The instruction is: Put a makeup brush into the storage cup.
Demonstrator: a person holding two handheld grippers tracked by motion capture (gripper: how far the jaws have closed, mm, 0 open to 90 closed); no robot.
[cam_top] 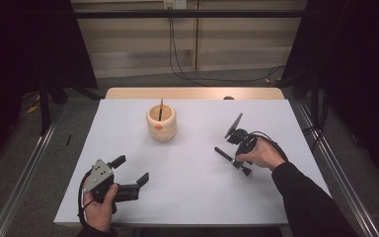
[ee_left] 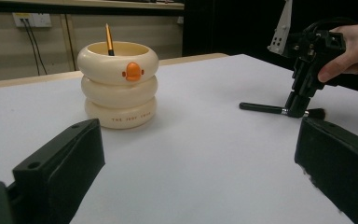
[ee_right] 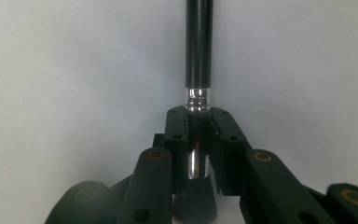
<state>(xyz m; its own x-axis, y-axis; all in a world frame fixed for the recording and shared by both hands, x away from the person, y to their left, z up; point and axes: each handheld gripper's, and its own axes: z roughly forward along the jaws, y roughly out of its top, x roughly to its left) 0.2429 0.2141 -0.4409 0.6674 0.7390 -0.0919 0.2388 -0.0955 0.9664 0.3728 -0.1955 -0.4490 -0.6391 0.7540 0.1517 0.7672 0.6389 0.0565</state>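
1. On the right half of the white table (cam_top: 192,197), the right gripper (cam_top: 238,162) pointed down and stood clamped on a black makeup brush (cam_top: 225,154) at its silver ferrule (ee_right: 197,100); the brush lay flat on the tabletop, its handle stretching left and its bristles toward the near right.
2. Near the front-left edge, the left gripper (cam_top: 131,170) rested with its jaws spread wide and nothing between them.
3. Because the grip sat close to the bristle end, the long handle would probably have sagged or swung on lifting; the round ferrule could also have rolled between the pads.
4. At centre-far stood the cream duck-faced ringed holder (cam_top: 161,123), already carrying a pencil (cam_top: 161,109); a brush tilted on arrival might have struck the rim or the pencil, and a hard knock could have shoved or tipped the holder.
5. A brush dropped while carried could have rolled toward the right edge, which lay near the hand (cam_top: 260,155).
6. Open tabletop lay between brush and holder, with nothing in the way; the left gripper sat well apart from that path; the near middle also offered free room.
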